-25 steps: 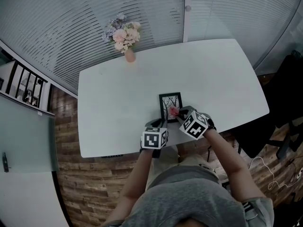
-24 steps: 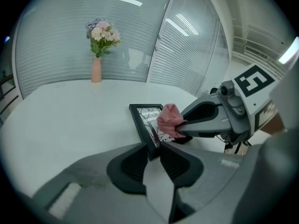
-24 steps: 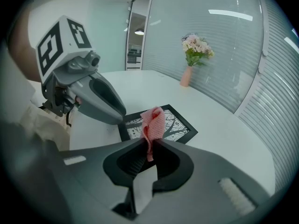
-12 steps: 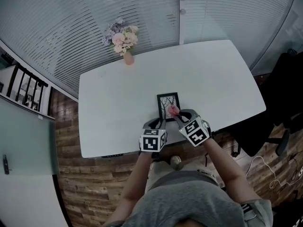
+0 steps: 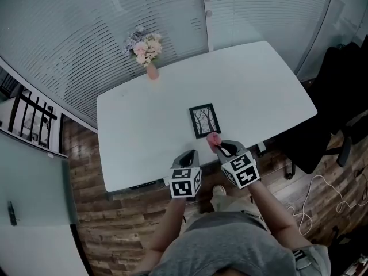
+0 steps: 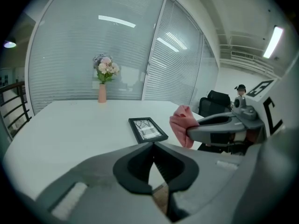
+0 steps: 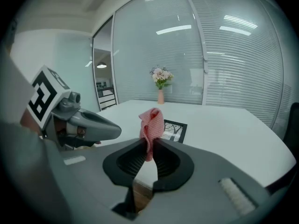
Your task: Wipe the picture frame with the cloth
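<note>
A black picture frame [image 5: 204, 120] with a tree print lies flat on the white table [image 5: 144, 114], near its front edge. It also shows in the left gripper view [image 6: 147, 129] and the right gripper view [image 7: 174, 130]. My right gripper [image 5: 216, 145] is shut on a pink cloth [image 5: 213, 139], held just in front of the frame and off it. The cloth [image 7: 152, 127] sticks up from the closed jaws. My left gripper [image 5: 190, 156] hangs at the table's front edge, left of the frame, shut with nothing in it.
A pink vase of flowers [image 5: 149, 56] stands at the table's far left edge. A dark office chair [image 5: 339, 96] sits to the right of the table. Glass walls with blinds run behind it, and wooden floor shows below.
Both grippers have drawn back toward me, off the frame. The pink cloth was touching the frame's near edge and now hangs clear of it. The frame lies uncovered.
</note>
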The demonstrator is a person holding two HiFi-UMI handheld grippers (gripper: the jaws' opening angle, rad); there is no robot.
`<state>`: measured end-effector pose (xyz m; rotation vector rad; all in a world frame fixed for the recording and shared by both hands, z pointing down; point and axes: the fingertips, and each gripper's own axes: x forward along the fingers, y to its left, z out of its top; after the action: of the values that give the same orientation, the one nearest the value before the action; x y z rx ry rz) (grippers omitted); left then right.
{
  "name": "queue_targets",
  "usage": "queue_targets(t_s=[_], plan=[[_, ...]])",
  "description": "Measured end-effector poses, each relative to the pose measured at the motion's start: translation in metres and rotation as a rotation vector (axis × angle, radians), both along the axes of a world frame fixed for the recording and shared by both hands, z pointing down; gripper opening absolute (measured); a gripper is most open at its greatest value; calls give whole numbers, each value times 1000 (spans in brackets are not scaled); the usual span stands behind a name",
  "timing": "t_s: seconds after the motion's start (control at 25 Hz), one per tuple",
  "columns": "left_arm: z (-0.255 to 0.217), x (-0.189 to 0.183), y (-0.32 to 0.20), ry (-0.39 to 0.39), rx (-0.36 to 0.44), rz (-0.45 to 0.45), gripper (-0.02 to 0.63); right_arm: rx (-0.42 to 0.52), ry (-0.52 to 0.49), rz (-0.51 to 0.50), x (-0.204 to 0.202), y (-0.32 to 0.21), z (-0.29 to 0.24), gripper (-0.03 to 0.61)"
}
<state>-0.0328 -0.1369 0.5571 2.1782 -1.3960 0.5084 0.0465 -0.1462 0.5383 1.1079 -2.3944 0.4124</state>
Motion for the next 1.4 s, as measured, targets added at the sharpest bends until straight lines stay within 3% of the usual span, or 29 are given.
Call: queue_targets(t_s=[0.6, 1.0, 1.4], plan=[[-33, -31, 136, 58, 46, 60, 2, 34, -92, 50, -46, 140, -34, 42], [-31, -51, 174, 65, 52, 69, 2, 45, -114, 47, -67, 181, -33, 43], [-40, -55, 179, 57, 70, 74, 2, 79, -124, 49, -71, 188, -45, 35]])
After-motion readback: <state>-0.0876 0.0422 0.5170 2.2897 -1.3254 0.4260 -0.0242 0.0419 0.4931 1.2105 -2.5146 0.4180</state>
